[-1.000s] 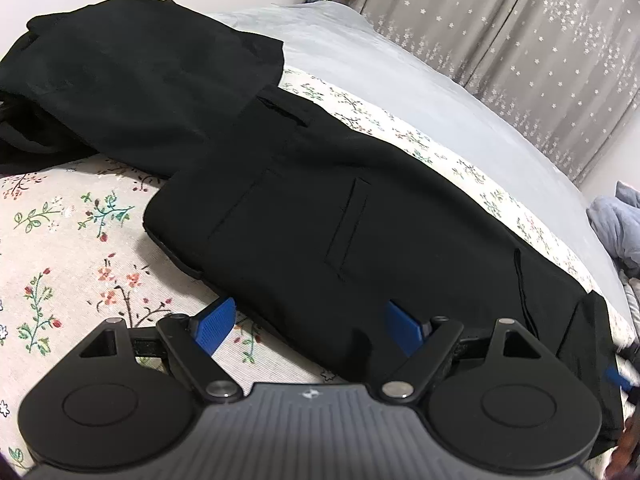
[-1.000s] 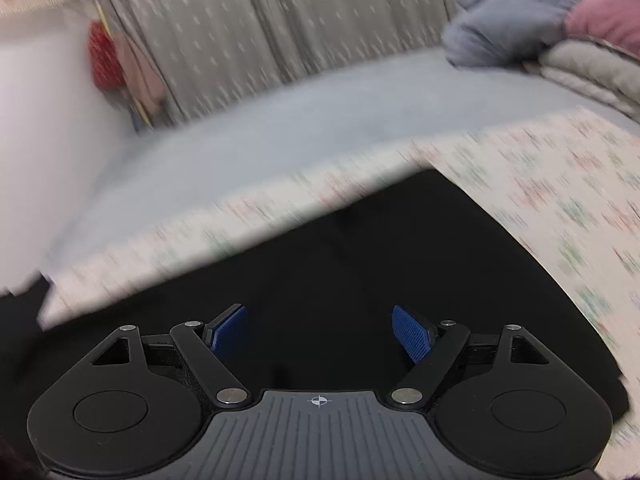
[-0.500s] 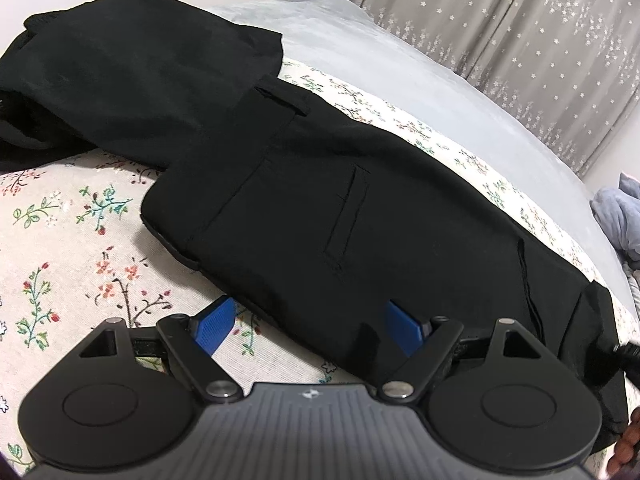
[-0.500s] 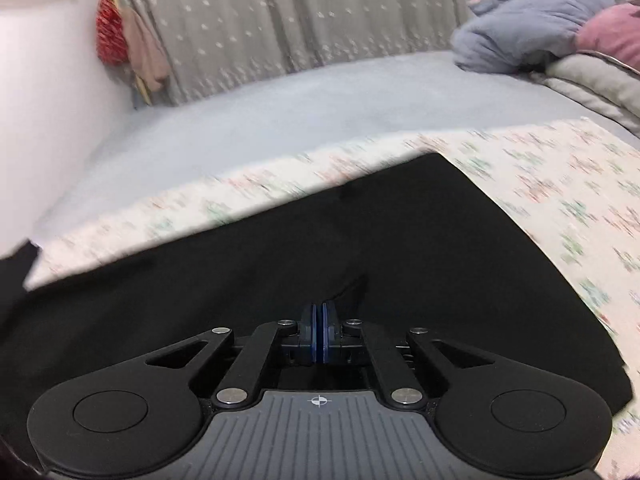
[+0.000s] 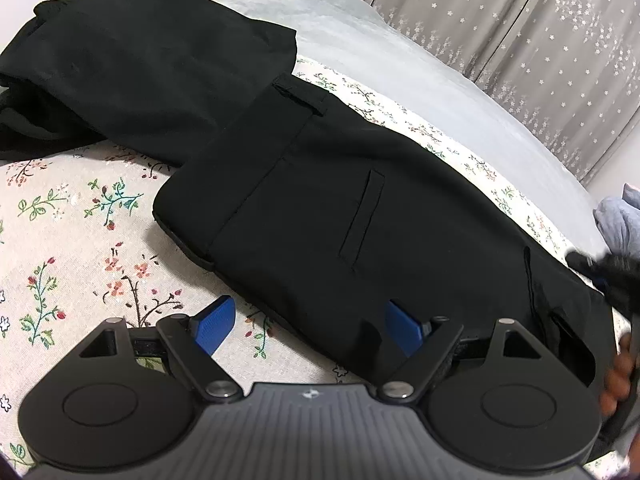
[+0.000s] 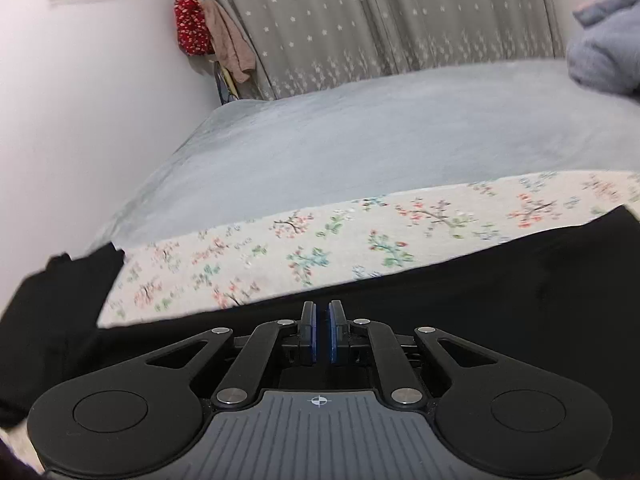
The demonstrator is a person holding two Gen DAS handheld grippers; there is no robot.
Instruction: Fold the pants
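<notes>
Black pants [image 5: 340, 200] lie flat along the flowered sheet [image 5: 80, 240], waistband at the left and back pocket up. My left gripper [image 5: 308, 308] hovers open over their near edge: one blue pad is above the sheet, the other above the cloth, and nothing is between them. In the right wrist view the pants [image 6: 480, 300] spread under my right gripper [image 6: 322, 308]. Its jaws are almost together and opening a little, leaving a narrow slit. Black cloth seems pinched low between the pads. The right gripper [image 5: 600, 272] shows blurred at the leg end.
A second dark garment [image 5: 140, 60] is heaped at the far left, touching the waistband. A grey blanket [image 6: 400, 132] covers the bed beyond the sheet. Starred curtains [image 6: 400, 20] hang behind, and bedding [image 6: 604, 48] is piled at the right. A hand [image 5: 618, 380] shows at the right edge.
The right gripper went from wide open to closed at the pants leg. It then moved sideways along the pants, bringing the sheet and the far dark garment into its view. The left gripper stayed put.
</notes>
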